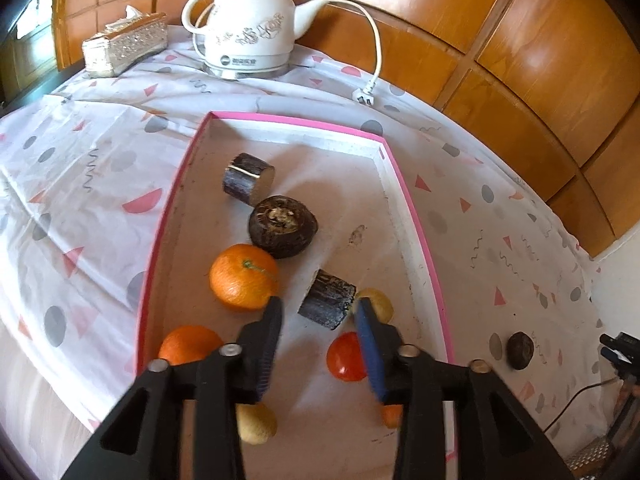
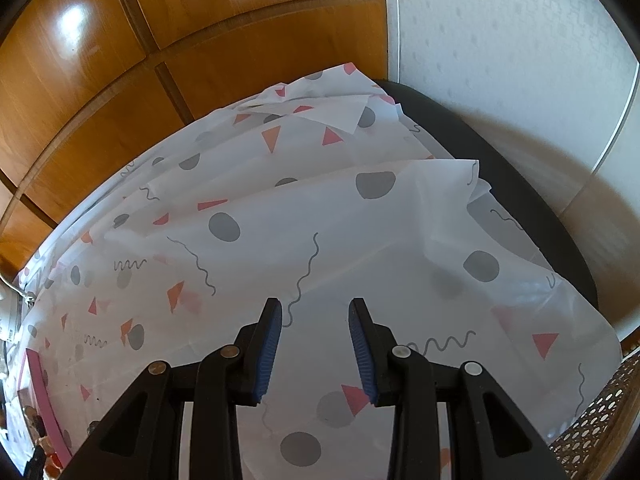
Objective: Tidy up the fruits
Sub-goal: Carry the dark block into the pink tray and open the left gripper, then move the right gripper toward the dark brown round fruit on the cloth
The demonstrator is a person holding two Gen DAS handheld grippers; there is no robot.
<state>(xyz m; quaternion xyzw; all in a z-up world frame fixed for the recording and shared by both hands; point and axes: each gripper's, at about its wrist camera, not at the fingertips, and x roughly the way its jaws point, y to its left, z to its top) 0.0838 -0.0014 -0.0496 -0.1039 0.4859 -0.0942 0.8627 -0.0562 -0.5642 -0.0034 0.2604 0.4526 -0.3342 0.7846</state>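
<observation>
A pink-rimmed tray (image 1: 420, 224) lies on the patterned cloth. In it are two oranges (image 1: 243, 277) (image 1: 188, 344), a red tomato (image 1: 346, 358), a dark round fruit (image 1: 283, 226), two dark cut cylinders (image 1: 248, 178) (image 1: 327, 305), and two yellowish fruits (image 1: 376, 304) (image 1: 256, 424). Another small dark fruit (image 1: 520, 350) lies on the cloth right of the tray. My left gripper (image 1: 318, 306) is open and empty, hovering over the near cylinder. My right gripper (image 2: 316, 308) is open and empty above bare cloth; the tray's pink rim (image 2: 42, 400) shows at its far left.
A white electric kettle (image 1: 250, 26) with its cord and plug (image 1: 364, 96) stands at the back, beside a silvery tissue box (image 1: 124, 44). Wood panelling (image 1: 520, 60) runs behind. The cloth (image 2: 360, 240) drapes over a dark table edge (image 2: 520, 160) at the right. A perforated mesh item (image 2: 600, 420) sits lower right.
</observation>
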